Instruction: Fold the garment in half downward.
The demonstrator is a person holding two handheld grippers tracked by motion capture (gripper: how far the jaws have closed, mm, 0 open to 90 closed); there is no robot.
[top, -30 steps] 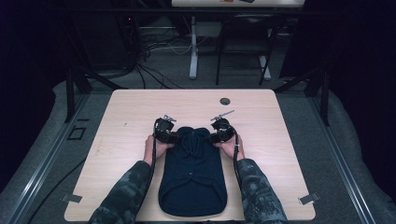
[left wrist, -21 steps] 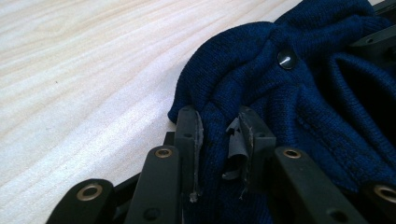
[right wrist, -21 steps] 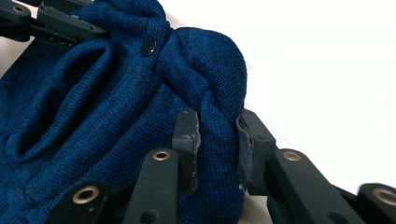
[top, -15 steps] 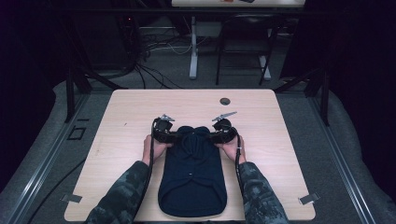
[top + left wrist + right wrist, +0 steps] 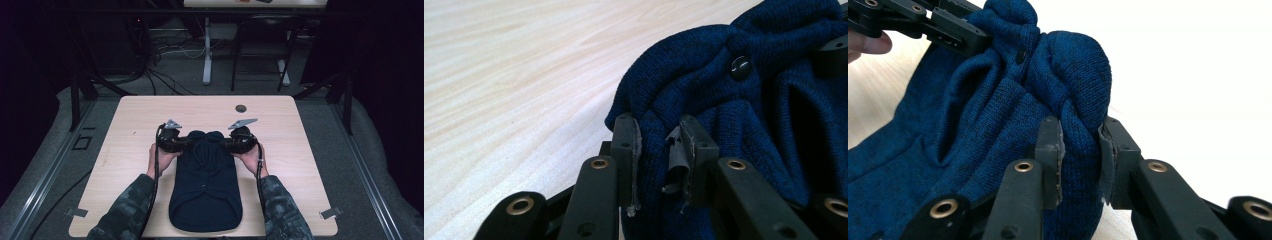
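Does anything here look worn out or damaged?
Yes. On the left hand-held gripper, the grey lining on the pads is torn and hangs in frayed strips where they pinch the blue knitted garment. The garment itself looks undamaged.

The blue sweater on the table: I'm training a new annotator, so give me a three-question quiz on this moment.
1. True or false: both claws are shut on the sweater.
2. Which end does the left claw pinch? A) far end B) near hem C) middle
3. What small round thing lies on the table beyond the sweater?

Key
1. True; the right claw grips a fold too.
2. A
3. A dark disc; what it is cannot be told.
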